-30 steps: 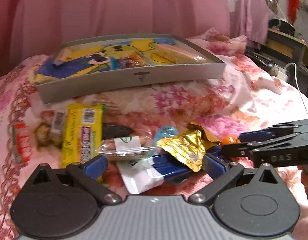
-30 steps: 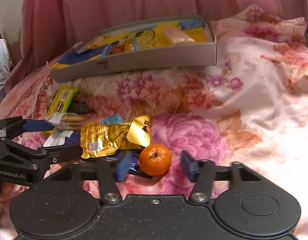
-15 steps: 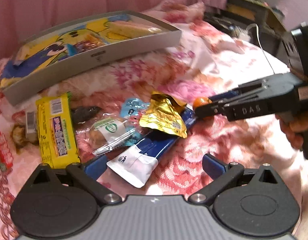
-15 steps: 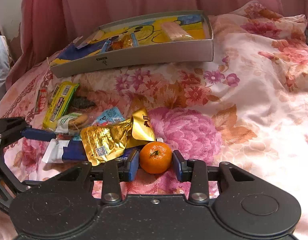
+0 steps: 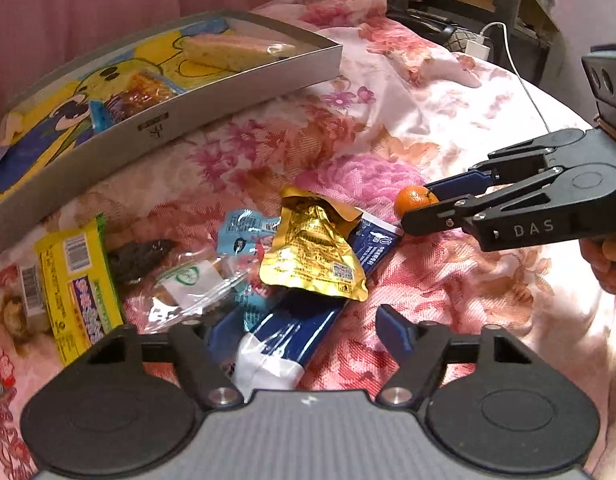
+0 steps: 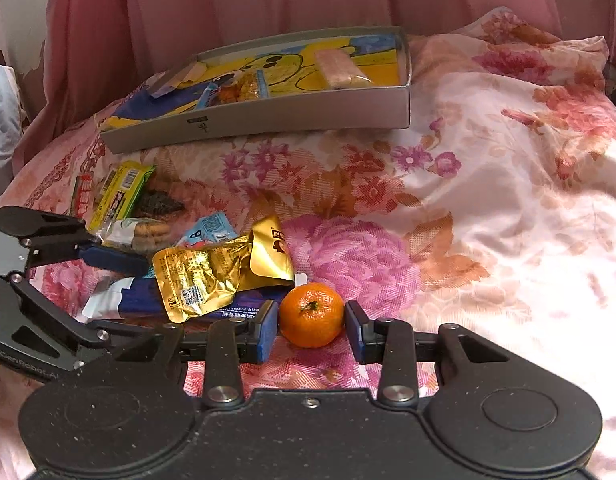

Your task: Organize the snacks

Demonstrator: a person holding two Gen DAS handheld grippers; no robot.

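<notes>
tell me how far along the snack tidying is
Early on. A few snacks already lie in the box. The right gripper brackets the orange, fingers not quite touching. The gold pouch, yellow bar and other packets remain on the bedspread.

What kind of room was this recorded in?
Most likely a bedroom: the snacks lie on a pink floral quilted bedspread, pink curtains hang behind it, and a white charger with its cable sits on dark furniture beside it.

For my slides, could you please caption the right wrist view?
Right gripper closing around a mandarin beside a gold foil pouch on the floral bedspread; tray behind.
</notes>
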